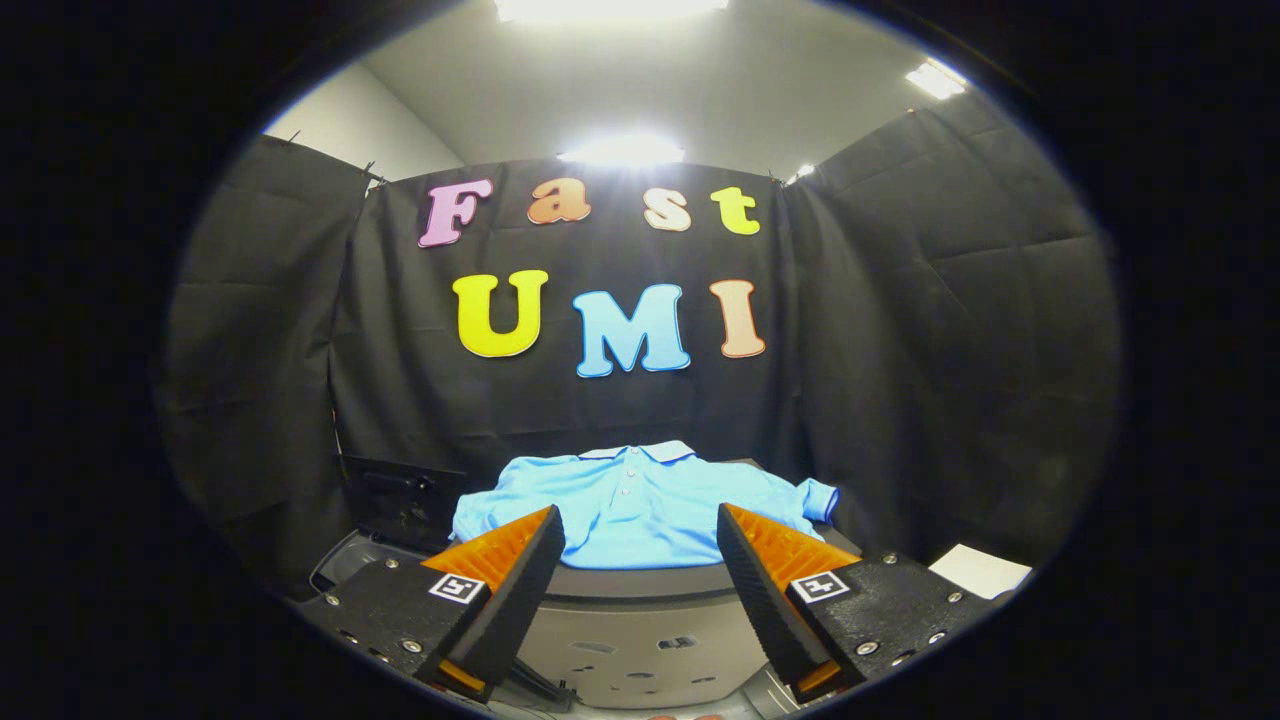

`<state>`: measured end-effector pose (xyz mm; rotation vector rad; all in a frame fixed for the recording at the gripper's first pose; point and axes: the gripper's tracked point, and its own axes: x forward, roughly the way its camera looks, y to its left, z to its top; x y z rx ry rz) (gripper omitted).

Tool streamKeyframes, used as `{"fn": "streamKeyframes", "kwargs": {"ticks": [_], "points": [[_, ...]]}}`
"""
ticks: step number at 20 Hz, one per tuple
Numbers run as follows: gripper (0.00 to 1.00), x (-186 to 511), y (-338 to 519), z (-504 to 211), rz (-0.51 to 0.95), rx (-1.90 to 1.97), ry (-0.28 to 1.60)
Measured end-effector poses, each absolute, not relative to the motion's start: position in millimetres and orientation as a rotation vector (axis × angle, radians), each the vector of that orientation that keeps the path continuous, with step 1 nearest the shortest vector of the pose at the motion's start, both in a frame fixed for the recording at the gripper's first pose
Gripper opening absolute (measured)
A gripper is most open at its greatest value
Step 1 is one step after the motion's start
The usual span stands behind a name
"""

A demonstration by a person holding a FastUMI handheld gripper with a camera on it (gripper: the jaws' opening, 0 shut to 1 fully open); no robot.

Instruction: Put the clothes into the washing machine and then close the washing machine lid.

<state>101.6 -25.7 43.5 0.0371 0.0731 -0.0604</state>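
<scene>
Black-draped booth, lit from above. Left of the light-blue collared polo shirt, a dark raised lid; shirt spread flat on the grey washing machine top. Gripper spread wide, empty, just short of the shirt. Nothing loaded yet; lid unclosed.

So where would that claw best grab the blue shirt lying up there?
Probably the shirt's near hem, the edge facing the gripper. It lies spread flat, collar away, just beyond the open fingers, so a straight-ahead approach from the near side could pinch a fold of loose fabric there.
</scene>
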Motion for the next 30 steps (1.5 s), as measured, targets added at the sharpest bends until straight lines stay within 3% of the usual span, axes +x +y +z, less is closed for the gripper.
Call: {"fn": "streamKeyframes", "kwargs": {"ticks": [12, 21, 27, 28, 29, 30], "points": [[0.95, 252.3, -2.3, 2.3, -0.005, -0.024, 0.374], [0.96, 275.9, -7.0, -62.1, -0.002, -0.044, 0.609], [0.95, 278.0, -0.3, -65.6, 0.059, -0.018, 0.617], [0.9, 277.7, 1.8, -66.1, 0.058, -0.013, 0.617], [0.19, 274.4, 5.7, -65.8, 0.07, 0.079, 0.658], [0.15, 275.2, 5.4, -65.8, 0.07, 0.11, 0.666]]}}
